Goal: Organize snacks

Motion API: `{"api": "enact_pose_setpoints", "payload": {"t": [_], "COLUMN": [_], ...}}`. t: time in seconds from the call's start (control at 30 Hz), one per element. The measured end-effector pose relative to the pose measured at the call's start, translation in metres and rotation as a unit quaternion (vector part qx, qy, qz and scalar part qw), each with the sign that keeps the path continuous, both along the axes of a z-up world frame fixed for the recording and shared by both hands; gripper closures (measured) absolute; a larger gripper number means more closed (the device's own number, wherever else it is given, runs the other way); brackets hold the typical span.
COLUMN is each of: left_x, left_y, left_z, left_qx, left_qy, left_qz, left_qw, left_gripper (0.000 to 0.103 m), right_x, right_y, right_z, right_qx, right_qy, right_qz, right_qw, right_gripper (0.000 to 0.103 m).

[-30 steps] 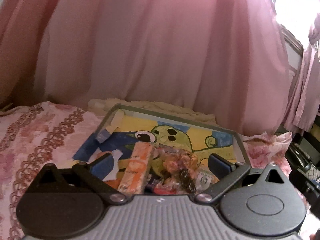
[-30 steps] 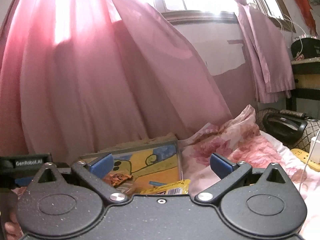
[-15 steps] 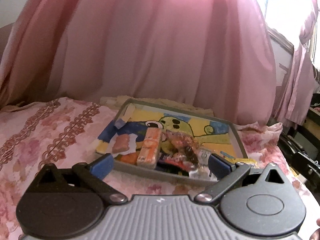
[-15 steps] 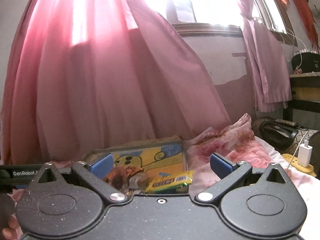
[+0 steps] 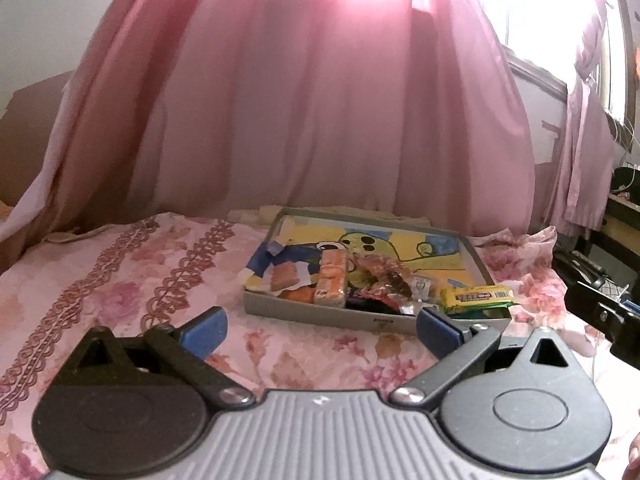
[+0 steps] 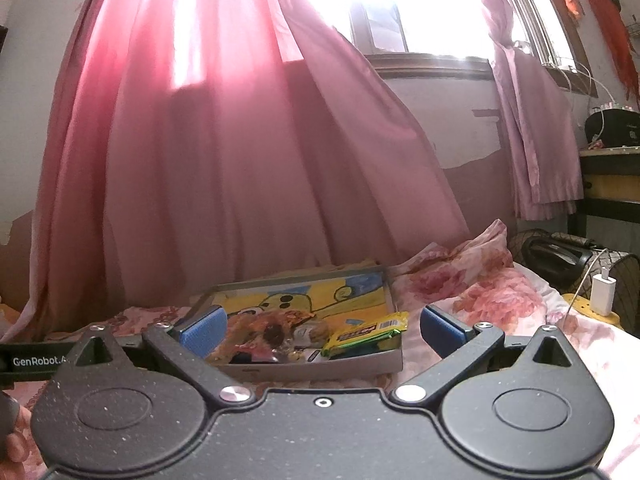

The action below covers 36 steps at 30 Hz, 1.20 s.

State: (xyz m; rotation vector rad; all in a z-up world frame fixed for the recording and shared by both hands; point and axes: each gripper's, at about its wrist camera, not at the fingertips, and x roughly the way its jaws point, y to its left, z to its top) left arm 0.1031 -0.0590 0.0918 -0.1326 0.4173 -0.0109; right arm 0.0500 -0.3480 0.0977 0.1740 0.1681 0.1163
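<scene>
A shallow grey tray [image 5: 320,314] with a yellow and blue cartoon lining lies on a pink floral bedspread [image 5: 120,280]. Several snacks sit along its near side: an orange wafer pack [image 5: 331,278], a small pink pack [image 5: 285,276], crinkly orange wrappers [image 5: 380,272] and a yellow-green bar [image 5: 476,295] at the near right corner. My left gripper [image 5: 320,330] hovers open just short of the tray, holding nothing. In the right wrist view the tray [image 6: 320,366] and the yellow-green bar [image 6: 366,334] lie ahead of my right gripper [image 6: 322,330], which is open and empty.
Pink curtains [image 5: 320,100] hang behind the bed. A black bag [image 6: 556,254] and a white charger [image 6: 603,294] on a yellow power strip lie to the right. A dark table [image 6: 608,176] stands by the right wall. Fingers [image 6: 14,440] show at the lower left.
Both grippers have pulled back from the tray and stay open. The whole tray and more bedspread now show; the yellow-green bar lies at the tray's near right corner.
</scene>
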Motion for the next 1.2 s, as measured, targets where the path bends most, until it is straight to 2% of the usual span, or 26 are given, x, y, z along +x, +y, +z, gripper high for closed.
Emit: {"api": "enact_pose_setpoints", "payload": {"t": [0.37, 0.73, 0.93, 1.2], "left_x": [-0.04, -0.074, -0.085, -0.093], "left_y": [0.018, 0.037, 0.043, 0.041], "left_z": [-0.006, -0.022, -0.034, -0.044], "left_qx": [-0.001, -0.018, 0.003, 0.014], "left_qy": [-0.004, 0.02, 0.051, 0.06], "left_qz": [0.006, 0.017, 0.024, 0.016], "left_qw": [1.0, 0.9995, 0.9984, 0.998], "left_gripper": [0.0, 0.0, 0.0, 0.0], "right_x": [-0.046, -0.077, -0.083, -0.083], "right_y": [0.014, 0.029, 0.04, 0.047], "right_z": [-0.013, -0.024, -0.028, -0.042], "right_qx": [-0.009, -0.034, -0.049, -0.055], "right_qy": [0.02, 0.036, 0.048, 0.077], "right_qz": [-0.009, -0.014, -0.011, 0.0], "right_qw": [1.0, 0.999, 0.998, 0.996], "right_gripper": [0.001, 0.001, 0.001, 0.001]}}
